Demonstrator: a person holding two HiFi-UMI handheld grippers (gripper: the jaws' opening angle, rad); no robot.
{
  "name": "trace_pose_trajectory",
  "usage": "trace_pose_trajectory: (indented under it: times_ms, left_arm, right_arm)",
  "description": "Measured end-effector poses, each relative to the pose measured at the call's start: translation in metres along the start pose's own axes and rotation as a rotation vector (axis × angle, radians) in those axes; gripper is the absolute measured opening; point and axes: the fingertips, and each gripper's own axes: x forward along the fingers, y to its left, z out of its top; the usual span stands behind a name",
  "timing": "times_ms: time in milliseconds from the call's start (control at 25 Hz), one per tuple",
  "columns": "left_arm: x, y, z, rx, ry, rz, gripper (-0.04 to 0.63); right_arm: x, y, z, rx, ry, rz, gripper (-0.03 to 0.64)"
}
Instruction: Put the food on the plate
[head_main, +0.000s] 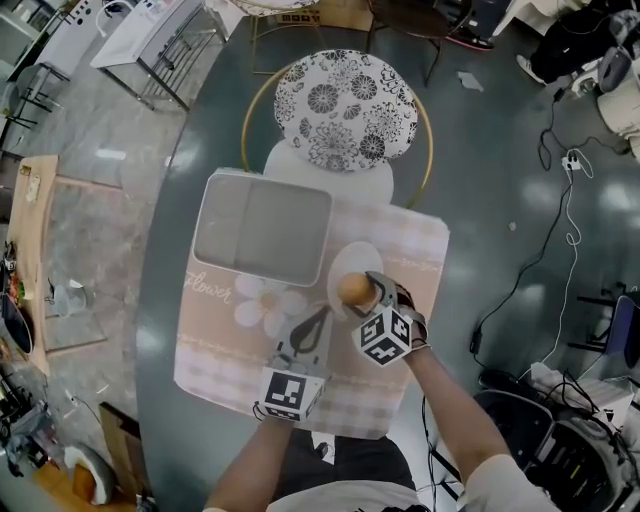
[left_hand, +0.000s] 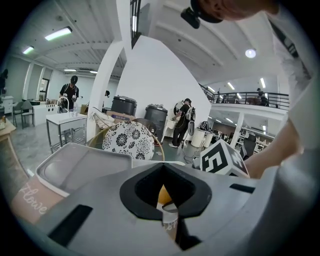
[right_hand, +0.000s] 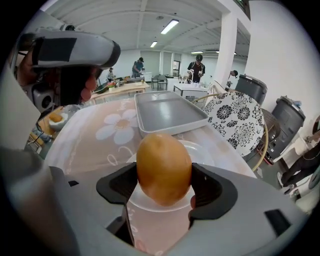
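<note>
Right tool (right_hand: 164, 186) nearest, clenched on orange-brown oval food (right_hand: 164, 167); pads press both its sides, jaws parted only by its width. Food hangs over near part of white plate (right_hand: 212, 150); whether it touches, cannot tell. Plate sits on floral placemat (head_main: 215, 340) on counter (head_main: 175, 200), just beside grey tray (head_main: 262, 225). Step in hand, by judgement: placing — food at plate, not yet let go. Next move calls for lowering to plate centre, gentle release; rounded shape may roll. Left tool (head_main: 318, 322) near — tips together, empty.

Grey floor (head_main: 500, 180), floral chair (head_main: 345, 110), white pillar (right_hand: 225, 55), ceiling strip lights (left_hand: 58, 33)
</note>
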Motion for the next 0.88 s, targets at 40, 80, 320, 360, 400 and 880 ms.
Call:
trace_pose_trajectory:
  times_ms: [40, 80, 320, 360, 400, 880]
  left_arm:
    - [0.002, 0.001, 0.0, -0.002, -0.002, 0.002, -0.002]
    - [0.003, 0.001, 0.0, -0.004, -0.002, 0.002, -0.001]
    - [0.012, 0.001, -0.001, -0.009, 0.003, -0.005, -0.001]
    - [0.013, 0.001, 0.0, -0.01, 0.001, -0.004, 0.0]
    - [0.013, 0.001, 0.001, -0.01, 0.001, -0.002, -0.001]
    - [0.002, 0.001, 0.007, -0.004, 0.006, -0.007, -0.001]
  right_arm:
    - [0.002, 0.0, -0.002, 0.004, 0.007, 0.003, 0.324]
    - [0.004, 0.0, -0.003, 0.007, 0.012, 0.007, 0.324]
    - [0.009, -0.002, 0.0, 0.023, 0.014, 0.03, 0.324]
    - [0.01, -0.002, 0.001, 0.022, 0.017, 0.034, 0.324]
    - [0.011, -0.001, 0.001, 0.019, 0.022, 0.037, 0.324]
    - [-0.011, -0.002, 0.013, -0.016, 0.026, 0.022, 0.324]
